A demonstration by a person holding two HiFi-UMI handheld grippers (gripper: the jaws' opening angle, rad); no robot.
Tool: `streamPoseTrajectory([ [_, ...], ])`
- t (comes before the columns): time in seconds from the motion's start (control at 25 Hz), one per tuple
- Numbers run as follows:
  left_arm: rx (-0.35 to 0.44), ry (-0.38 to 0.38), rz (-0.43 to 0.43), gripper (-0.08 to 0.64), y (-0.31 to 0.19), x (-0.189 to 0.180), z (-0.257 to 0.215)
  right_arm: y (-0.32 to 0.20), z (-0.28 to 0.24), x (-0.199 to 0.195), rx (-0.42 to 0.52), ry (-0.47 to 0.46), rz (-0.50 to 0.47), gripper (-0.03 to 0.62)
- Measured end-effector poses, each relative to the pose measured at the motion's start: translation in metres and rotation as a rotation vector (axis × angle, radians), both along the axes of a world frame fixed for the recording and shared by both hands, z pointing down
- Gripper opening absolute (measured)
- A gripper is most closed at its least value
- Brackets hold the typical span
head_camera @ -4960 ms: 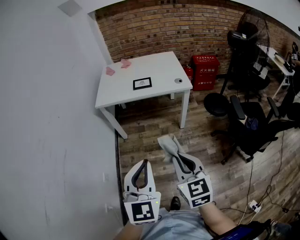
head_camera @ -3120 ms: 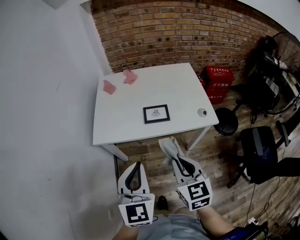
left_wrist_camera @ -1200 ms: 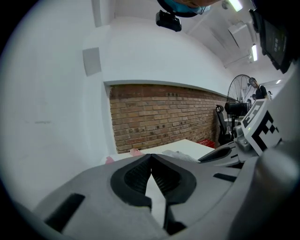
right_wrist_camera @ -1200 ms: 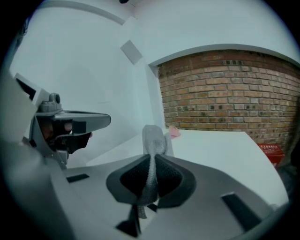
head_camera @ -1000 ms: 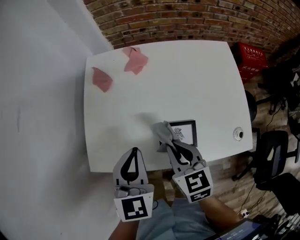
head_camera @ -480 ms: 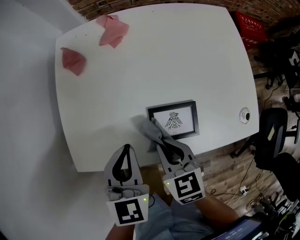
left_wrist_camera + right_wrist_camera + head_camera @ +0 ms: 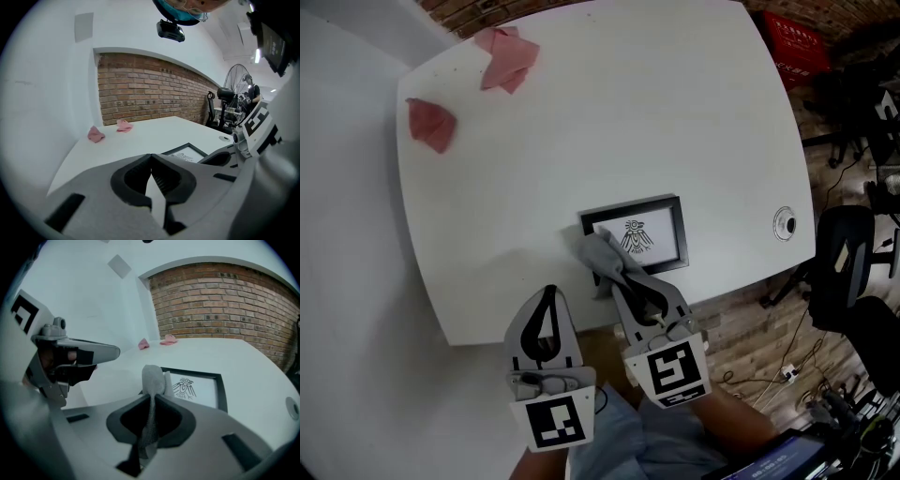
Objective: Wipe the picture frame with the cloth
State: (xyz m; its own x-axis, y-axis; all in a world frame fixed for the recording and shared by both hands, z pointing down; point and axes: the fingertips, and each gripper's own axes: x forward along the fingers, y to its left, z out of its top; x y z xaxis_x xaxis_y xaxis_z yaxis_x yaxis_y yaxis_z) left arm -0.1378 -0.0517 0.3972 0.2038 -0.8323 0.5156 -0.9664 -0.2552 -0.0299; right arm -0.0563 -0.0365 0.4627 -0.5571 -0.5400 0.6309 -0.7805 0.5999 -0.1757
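Note:
A black picture frame with a bird drawing lies flat near the front edge of the white table. My right gripper is shut on a grey cloth, whose free end hangs over the frame's left front corner. The right gripper view has the cloth standing up from the shut jaws in front of the frame. My left gripper is shut with nothing in it, held left of the right one above the table's front edge. The frame shows past it in the left gripper view.
Two pink rags lie at the table's far left corner. A small round grommet sits at its right edge. Office chairs and cables stand on the wood floor to the right. A white wall runs along the left.
I have walked up to the table over the frames. The right gripper has carried the cloth forward, and its end now reaches the frame's left corner. The left gripper stays shut beside it.

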Motion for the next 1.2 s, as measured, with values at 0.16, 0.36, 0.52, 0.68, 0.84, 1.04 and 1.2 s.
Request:
streamPoseTrajectory([
  [0.16,0.0,-0.001,0.018,0.009,0.0,0.01,0.0,-0.002,0.0,0.011,0.002,0.0,0.022,0.034],
  [0.36,-0.006,-0.005,0.035,0.009,-0.001,0.022,-0.001,-0.005,0.002,0.029,0.011,0.007,0.05,0.034],
  [0.52,-0.003,-0.008,0.056,0.009,-0.002,0.032,-0.001,-0.006,0.002,0.042,0.013,0.009,0.073,0.034],
  [0.68,-0.006,-0.01,0.068,0.009,-0.004,0.042,0.0,-0.007,0.003,0.052,0.014,0.006,0.09,0.034],
  [0.84,-0.002,-0.012,0.082,0.009,-0.007,0.052,-0.001,-0.008,0.003,0.064,0.007,0.005,0.108,0.034],
  [1.04,-0.004,-0.012,0.099,0.009,-0.01,0.066,0.0,-0.01,0.003,0.081,0.006,0.001,0.139,0.034],
  [1.2,0.0,-0.01,0.117,0.009,-0.011,0.078,0.001,-0.01,0.006,0.099,0.009,0.007,0.167,0.034],
])
